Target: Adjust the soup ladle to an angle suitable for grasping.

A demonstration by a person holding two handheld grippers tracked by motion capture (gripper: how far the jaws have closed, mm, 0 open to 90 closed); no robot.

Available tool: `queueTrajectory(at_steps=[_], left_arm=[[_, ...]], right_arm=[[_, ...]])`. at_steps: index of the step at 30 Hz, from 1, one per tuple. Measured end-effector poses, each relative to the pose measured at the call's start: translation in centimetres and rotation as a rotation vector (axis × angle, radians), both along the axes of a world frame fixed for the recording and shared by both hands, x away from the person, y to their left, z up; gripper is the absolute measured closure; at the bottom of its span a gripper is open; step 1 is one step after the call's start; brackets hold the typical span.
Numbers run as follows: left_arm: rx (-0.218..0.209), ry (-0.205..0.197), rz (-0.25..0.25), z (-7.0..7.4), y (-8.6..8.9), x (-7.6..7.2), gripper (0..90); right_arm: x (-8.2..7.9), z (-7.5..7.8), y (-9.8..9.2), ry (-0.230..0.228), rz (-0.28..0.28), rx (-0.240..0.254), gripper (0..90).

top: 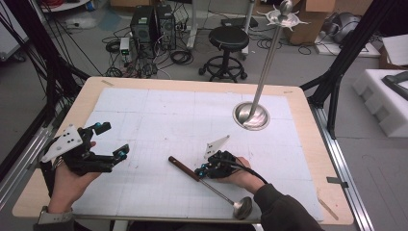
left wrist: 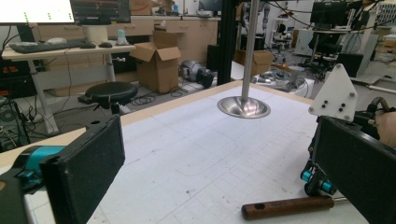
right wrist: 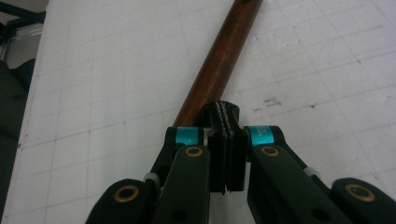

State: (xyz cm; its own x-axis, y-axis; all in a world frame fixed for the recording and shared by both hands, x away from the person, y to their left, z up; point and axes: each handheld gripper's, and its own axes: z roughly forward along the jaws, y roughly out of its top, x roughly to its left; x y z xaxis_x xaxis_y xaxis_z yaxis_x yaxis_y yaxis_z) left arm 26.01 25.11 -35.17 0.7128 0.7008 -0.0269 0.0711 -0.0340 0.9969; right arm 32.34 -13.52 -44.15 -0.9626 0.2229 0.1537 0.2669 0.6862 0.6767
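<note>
Counts: one ladle with a wooden handle and metal bowl, lying on the tabletop. One metal stand, round base plus one upright pole. Two grippers: left gripper, right gripper, each with two fingers, so four fingers total. Two grey three-cornered plates, one per gripper. Two hands. One white gridded mat on the tabletop. On the floor behind: one black round stool, two dark computer towers.
</note>
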Motion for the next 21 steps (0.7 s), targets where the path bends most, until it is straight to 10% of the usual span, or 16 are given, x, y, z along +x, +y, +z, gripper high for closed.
queueTrajectory(at_steps=[21], left_arm=[[0.005, -0.003, 0.000, -0.1, -0.1, 0.1, 2.8]], right_arm=[[-2.1, 0.3, 1.6, 0.017, 0.198, -0.041, 89.9]])
